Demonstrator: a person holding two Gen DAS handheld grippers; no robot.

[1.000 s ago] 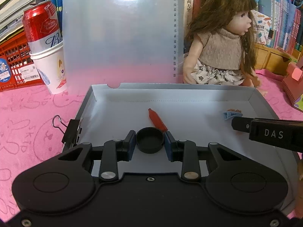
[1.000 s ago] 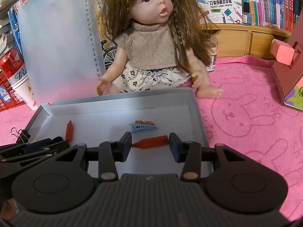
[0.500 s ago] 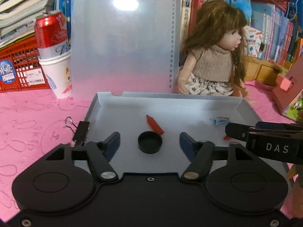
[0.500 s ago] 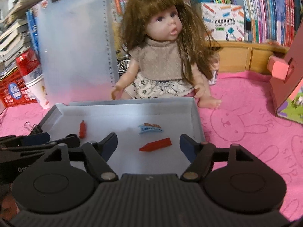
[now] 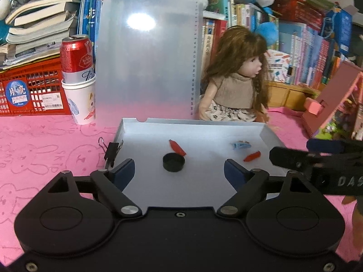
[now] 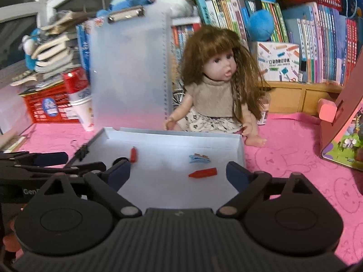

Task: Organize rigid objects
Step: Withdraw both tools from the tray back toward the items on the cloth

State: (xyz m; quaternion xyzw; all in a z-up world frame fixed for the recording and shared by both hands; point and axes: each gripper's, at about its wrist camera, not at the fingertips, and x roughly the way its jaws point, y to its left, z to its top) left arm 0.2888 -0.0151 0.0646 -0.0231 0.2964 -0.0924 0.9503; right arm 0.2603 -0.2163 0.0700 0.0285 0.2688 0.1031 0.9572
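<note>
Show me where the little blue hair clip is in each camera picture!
Left wrist view: the blue hair clip lies in the tray's far right part, right of centre.
Right wrist view: the clip lies mid-tray, a little right of centre, just above a red crayon-like piece.
Shared landmark: the doll sitting behind the tray.

White tray (image 5: 270,133): shallow, open, flat on pink cloth.
Black round cap (image 5: 173,162): open side up, near tray's left front.
Red crayon piece (image 5: 177,147): just behind cap, angled, may touch it.
Second red crayon piece (image 6: 203,173): right front, flat.
Blue hair clip (image 6: 199,158): just behind second piece, apart.
</note>
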